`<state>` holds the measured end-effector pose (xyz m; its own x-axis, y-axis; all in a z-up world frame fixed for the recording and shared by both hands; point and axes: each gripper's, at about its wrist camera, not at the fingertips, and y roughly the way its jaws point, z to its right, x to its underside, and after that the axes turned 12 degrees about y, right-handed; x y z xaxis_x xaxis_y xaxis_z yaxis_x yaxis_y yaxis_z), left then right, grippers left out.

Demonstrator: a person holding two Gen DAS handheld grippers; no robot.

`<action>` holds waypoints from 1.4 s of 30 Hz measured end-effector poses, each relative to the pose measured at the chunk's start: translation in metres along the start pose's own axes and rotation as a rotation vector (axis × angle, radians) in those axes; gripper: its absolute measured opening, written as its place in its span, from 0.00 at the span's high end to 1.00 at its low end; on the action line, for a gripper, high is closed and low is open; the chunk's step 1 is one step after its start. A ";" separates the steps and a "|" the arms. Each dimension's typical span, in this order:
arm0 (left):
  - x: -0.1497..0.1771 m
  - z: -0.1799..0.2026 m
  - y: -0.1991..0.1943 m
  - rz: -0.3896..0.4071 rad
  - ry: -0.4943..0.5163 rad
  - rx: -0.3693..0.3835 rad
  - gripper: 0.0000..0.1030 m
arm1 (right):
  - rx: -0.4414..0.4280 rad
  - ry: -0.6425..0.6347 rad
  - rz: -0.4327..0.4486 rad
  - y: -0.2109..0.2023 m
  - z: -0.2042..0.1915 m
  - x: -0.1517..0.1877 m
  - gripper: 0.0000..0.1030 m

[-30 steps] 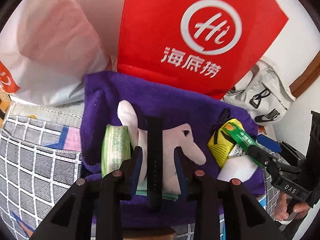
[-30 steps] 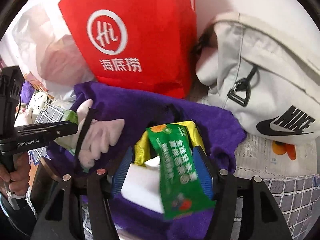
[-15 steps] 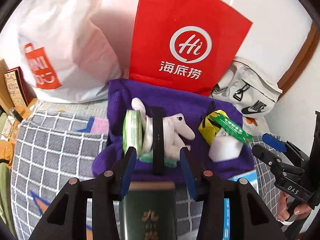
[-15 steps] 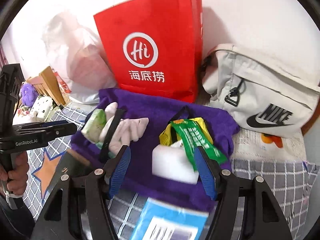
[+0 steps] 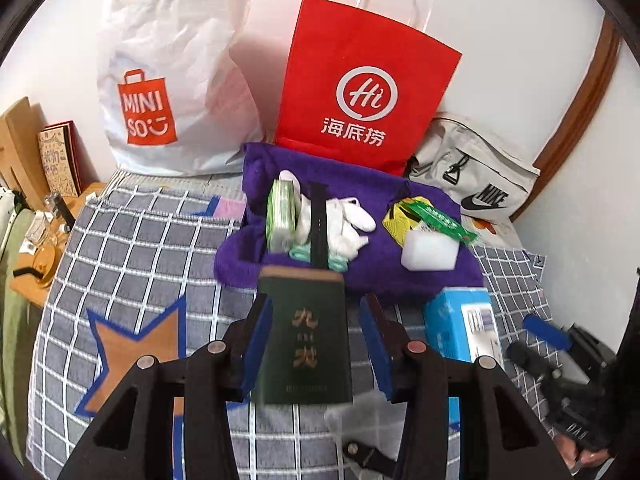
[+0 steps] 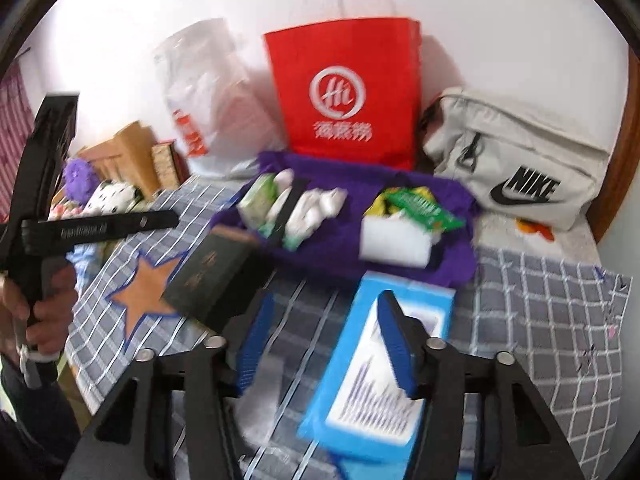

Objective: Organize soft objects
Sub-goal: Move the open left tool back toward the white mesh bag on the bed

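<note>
A purple cloth (image 5: 352, 188) lies on the checked cover and carries a green tissue pack (image 5: 281, 216), a white soft toy (image 5: 348, 224) under a black strap (image 5: 319, 224), a white sponge (image 5: 430, 250) and a green and yellow snack packet (image 5: 434, 218). My left gripper (image 5: 316, 340) is open, pulled back from the cloth, with a dark green box (image 5: 304, 340) lying between its jaws. My right gripper (image 6: 324, 344) is open and empty above a blue box (image 6: 384, 364). The cloth (image 6: 344, 236), sponge (image 6: 394, 240) and dark green box (image 6: 210, 276) also show in the right wrist view.
A red paper bag (image 5: 360, 100), a white MINISO bag (image 5: 168, 92) and a grey Nike bag (image 5: 476, 176) stand behind the cloth against the wall. The blue box (image 5: 466, 324) lies front right. A wooden side table (image 5: 36, 248) with clutter is at the left.
Both grippers have pulled back from the cloth, both staying open. The green box and blue box have come into view in front.
</note>
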<state>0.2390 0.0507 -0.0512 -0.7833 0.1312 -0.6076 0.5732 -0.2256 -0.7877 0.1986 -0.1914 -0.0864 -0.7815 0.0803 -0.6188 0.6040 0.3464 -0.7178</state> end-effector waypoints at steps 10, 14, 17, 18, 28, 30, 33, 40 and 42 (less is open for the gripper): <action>0.049 0.001 -0.006 -0.021 -0.019 0.001 0.58 | -0.069 -0.020 -0.108 0.007 -0.027 0.070 0.62; 0.065 0.001 -0.009 -0.024 -0.017 -0.003 0.58 | -0.082 -0.034 -0.137 0.012 -0.036 0.088 0.62; 0.076 0.000 -0.010 -0.028 -0.014 -0.003 0.58 | -0.080 -0.059 -0.151 0.016 -0.043 0.098 0.62; 0.079 0.000 -0.011 -0.027 -0.017 -0.002 0.58 | -0.080 -0.069 -0.153 0.018 -0.045 0.101 0.62; 0.108 -0.020 -0.013 -0.044 -0.052 -0.020 0.58 | -0.060 -0.104 -0.213 0.052 -0.052 0.117 0.68; 0.110 -0.024 -0.012 -0.045 -0.062 -0.019 0.58 | -0.058 -0.117 -0.227 0.058 -0.054 0.119 0.72; 0.113 -0.028 -0.010 -0.048 -0.068 -0.012 0.58 | -0.031 -0.152 -0.245 0.068 -0.059 0.122 0.72; 0.118 -0.031 -0.008 -0.049 -0.073 0.018 0.58 | 0.009 -0.235 -0.249 0.076 -0.069 0.128 0.70; 0.119 -0.031 -0.007 -0.048 -0.079 0.028 0.58 | -0.005 -0.243 -0.242 0.078 -0.070 0.127 0.77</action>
<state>0.1492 0.0981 -0.1211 -0.8271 0.0667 -0.5581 0.5281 -0.2477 -0.8122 0.1357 -0.0884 -0.1985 -0.8417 -0.2295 -0.4887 0.4040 0.3327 -0.8521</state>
